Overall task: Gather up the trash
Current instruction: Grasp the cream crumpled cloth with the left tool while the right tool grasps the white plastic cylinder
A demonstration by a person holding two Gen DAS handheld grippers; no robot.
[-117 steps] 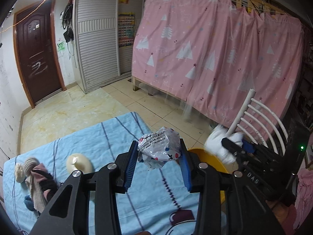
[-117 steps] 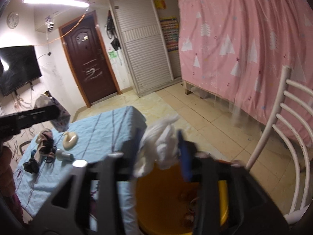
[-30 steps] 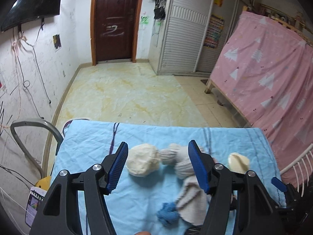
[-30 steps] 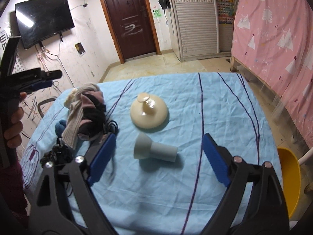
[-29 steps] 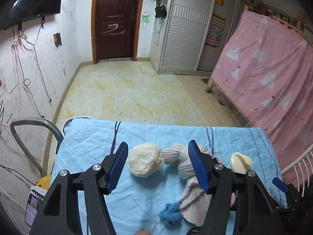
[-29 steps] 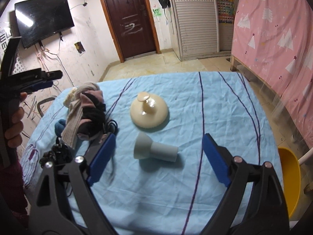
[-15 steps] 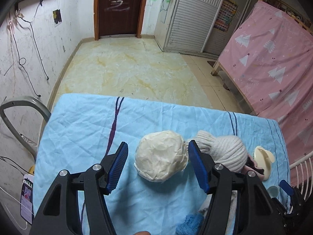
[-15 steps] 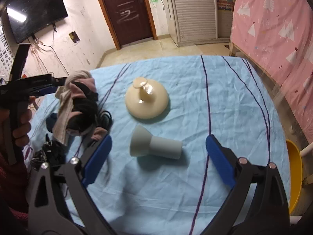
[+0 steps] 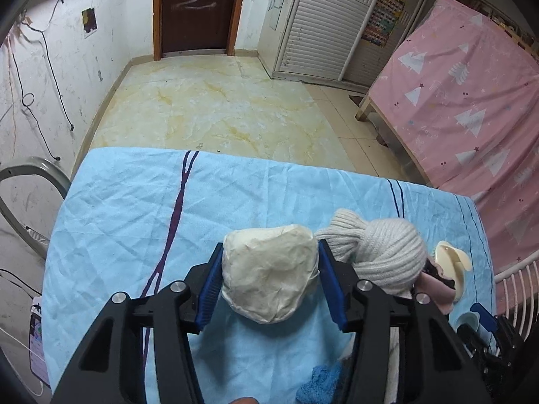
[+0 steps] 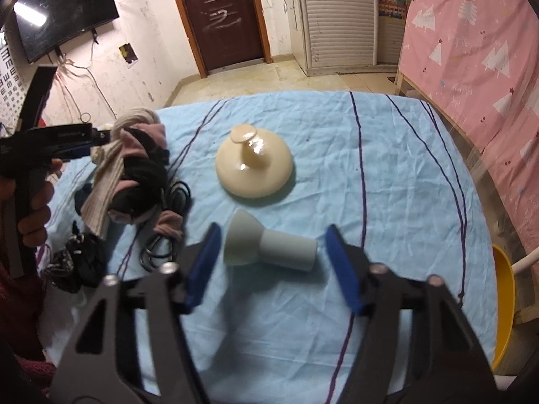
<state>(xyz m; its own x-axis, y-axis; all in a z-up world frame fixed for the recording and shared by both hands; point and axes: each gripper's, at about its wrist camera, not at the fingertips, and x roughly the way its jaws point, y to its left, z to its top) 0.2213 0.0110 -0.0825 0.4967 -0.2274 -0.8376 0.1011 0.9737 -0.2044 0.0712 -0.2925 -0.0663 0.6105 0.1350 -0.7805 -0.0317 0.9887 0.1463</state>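
Paper wad — left gripper now clamped.

- dim indoor light is falling evenly, leaving soft shadows
- a ceiling lamp is glaring off the tv at upper left
- fisheye is bending and darkening the edges
- the right view's near foreground is blurring

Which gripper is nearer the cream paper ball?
Left. The left gripper has its pads against both sides of the paper ball. The right gripper is open around the grey funnel, away from the ball.
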